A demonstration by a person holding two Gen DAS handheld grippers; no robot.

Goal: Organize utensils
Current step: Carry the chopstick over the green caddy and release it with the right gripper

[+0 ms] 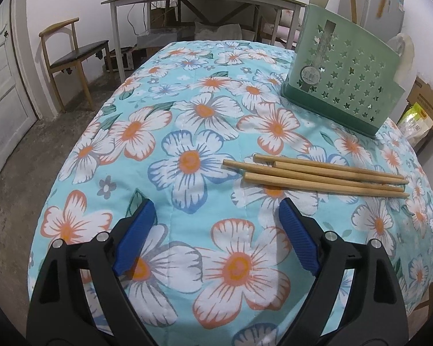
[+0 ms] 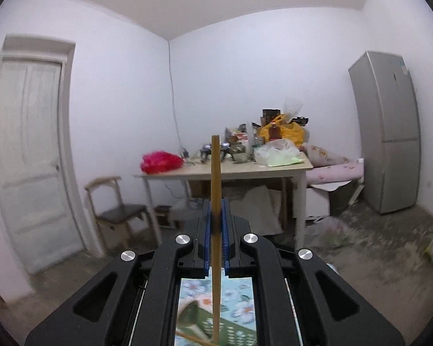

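Four tan wooden chopsticks (image 1: 317, 177) are lying side by side on the flowered cloth (image 1: 187, 132), thick ends pointing to nine o'clock and tapered tips to three o'clock in the left wrist view. A fifth chopstick (image 2: 215, 178) of the same wood is standing upright in the right wrist view, running from twelve to six o'clock. The green utensil holder (image 1: 340, 80), pierced with star-shaped holes, is sitting at about one o'clock on the cloth, with pale handles rising from it.

The left gripper (image 1: 213, 225) is hovering over the cloth with its blue pads spread wide and nothing between them; the four chopsticks are lying just beyond its right pad, toward two o'clock, apart from it. The right gripper (image 2: 216, 222) is clamping the upright chopstick tightly between its pads, with the holder (image 2: 231, 328) showing below at six o'clock.

The cloth, light blue with white and orange flowers, is covering the work surface. Beyond it a cluttered table (image 2: 225, 171) is standing against the white wall, with a chair (image 1: 72, 49) and a white door (image 2: 31, 155) toward nine o'clock, and a grey fridge (image 2: 389, 132) toward three o'clock.
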